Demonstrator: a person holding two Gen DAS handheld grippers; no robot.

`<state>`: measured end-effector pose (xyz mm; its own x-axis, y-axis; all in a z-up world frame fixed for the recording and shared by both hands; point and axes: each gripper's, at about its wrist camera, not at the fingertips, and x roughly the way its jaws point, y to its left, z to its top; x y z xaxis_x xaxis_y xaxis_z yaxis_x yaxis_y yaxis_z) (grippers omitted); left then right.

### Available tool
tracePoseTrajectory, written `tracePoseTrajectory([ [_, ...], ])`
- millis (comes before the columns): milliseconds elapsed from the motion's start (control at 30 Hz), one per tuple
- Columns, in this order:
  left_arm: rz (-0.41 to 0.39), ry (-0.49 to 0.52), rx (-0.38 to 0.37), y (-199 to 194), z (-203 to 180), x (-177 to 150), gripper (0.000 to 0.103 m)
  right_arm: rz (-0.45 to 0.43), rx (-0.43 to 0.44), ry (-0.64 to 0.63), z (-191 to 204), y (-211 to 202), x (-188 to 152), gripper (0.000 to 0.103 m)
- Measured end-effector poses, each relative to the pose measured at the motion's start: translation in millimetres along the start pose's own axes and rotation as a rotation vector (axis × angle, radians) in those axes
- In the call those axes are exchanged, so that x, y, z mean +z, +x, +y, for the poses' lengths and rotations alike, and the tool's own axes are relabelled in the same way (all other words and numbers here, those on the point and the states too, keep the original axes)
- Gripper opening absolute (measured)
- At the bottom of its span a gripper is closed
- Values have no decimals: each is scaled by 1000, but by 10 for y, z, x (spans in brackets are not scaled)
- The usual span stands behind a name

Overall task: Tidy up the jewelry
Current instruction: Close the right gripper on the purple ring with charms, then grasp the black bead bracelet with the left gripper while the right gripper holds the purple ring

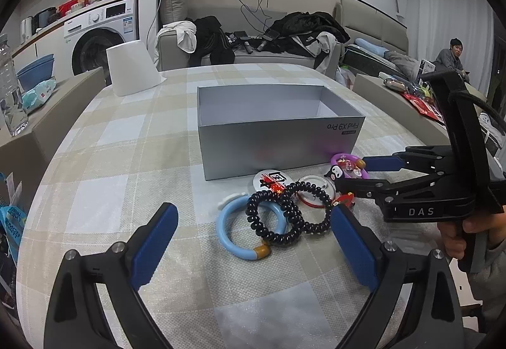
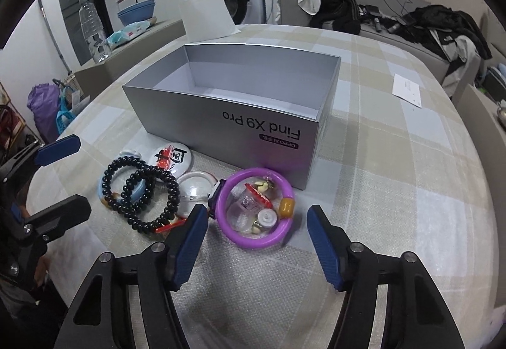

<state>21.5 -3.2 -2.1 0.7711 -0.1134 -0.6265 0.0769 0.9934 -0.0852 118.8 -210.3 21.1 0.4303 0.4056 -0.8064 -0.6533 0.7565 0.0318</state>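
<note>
An open grey box (image 1: 253, 143) (image 2: 221, 115) stands on the checked tablecloth, and its inside looks empty. In front of it lie a light blue bracelet (image 1: 227, 238) (image 2: 102, 187), black coiled and beaded bands (image 1: 284, 216) (image 2: 142, 190), a round badge (image 1: 268, 179) (image 2: 172, 156), a clear round case (image 1: 316, 190) (image 2: 196, 187) and a purple bracelet (image 2: 253, 241) (image 1: 343, 156) with small charms inside it. My left gripper (image 1: 253, 241) is open, just short of the blue bracelet and black bands. My right gripper (image 2: 256, 241) is open, its fingers either side of the purple bracelet's near edge.
A white paper roll (image 1: 129, 67) (image 2: 205, 16) stands behind the box. A white card (image 2: 408, 89) lies at the table's far right. A water bottle (image 2: 93, 32), a sofa with clothes (image 1: 253, 42) and a washing machine (image 1: 98, 35) stand beyond the table.
</note>
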Motion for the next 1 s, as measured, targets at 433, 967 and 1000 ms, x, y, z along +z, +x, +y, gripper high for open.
tracePoseTrajectory([
  [433, 32, 17, -7, 31, -42, -31, 95, -152, 90, 68, -150, -406, -146, 45],
  [967, 68, 188, -69, 143, -389, 123, 69, -227, 177, 132, -266, -623, -169, 45],
  [1000, 89, 196, -76, 189, -407, 127, 59, -227, 179, 133, -270, -629, -173, 45],
])
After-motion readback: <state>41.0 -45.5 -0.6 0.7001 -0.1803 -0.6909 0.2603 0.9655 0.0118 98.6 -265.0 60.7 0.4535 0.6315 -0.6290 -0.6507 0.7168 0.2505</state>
